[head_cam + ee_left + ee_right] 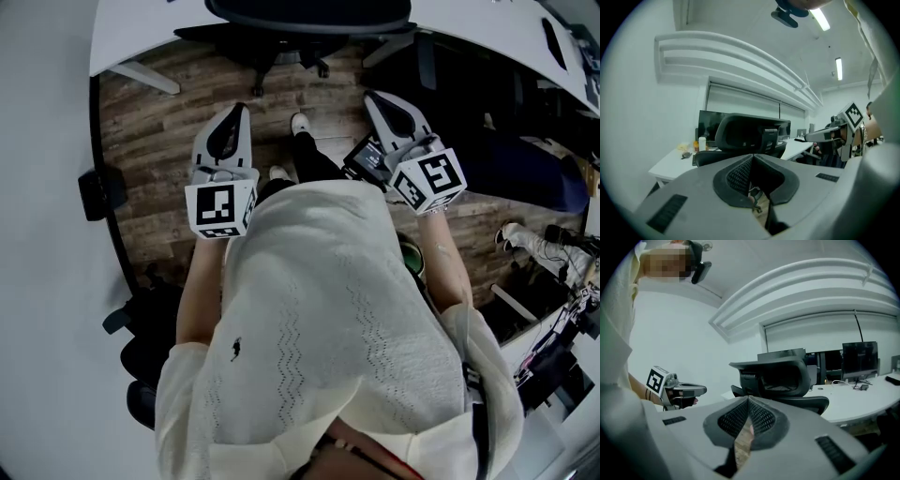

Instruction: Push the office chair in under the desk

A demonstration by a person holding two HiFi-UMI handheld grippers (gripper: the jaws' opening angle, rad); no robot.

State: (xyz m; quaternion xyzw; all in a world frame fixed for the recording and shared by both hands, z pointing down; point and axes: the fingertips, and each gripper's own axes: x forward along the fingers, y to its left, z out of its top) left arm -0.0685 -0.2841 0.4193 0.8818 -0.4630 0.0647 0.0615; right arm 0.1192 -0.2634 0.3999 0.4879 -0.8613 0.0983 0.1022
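Only the head view shows the office chair's (309,14) base beneath the desk (141,33); the 2 gripper views show its headrest (745,133). The left gripper (236,111) and right gripper (377,97) are both closed and empty.

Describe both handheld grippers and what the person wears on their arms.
The left gripper and right gripper are light grey moulded shells that taper to a point, lined with black mesh-textured pads. Each carries a white cube with black square markers. The person wears a cream knit top with short sleeves.
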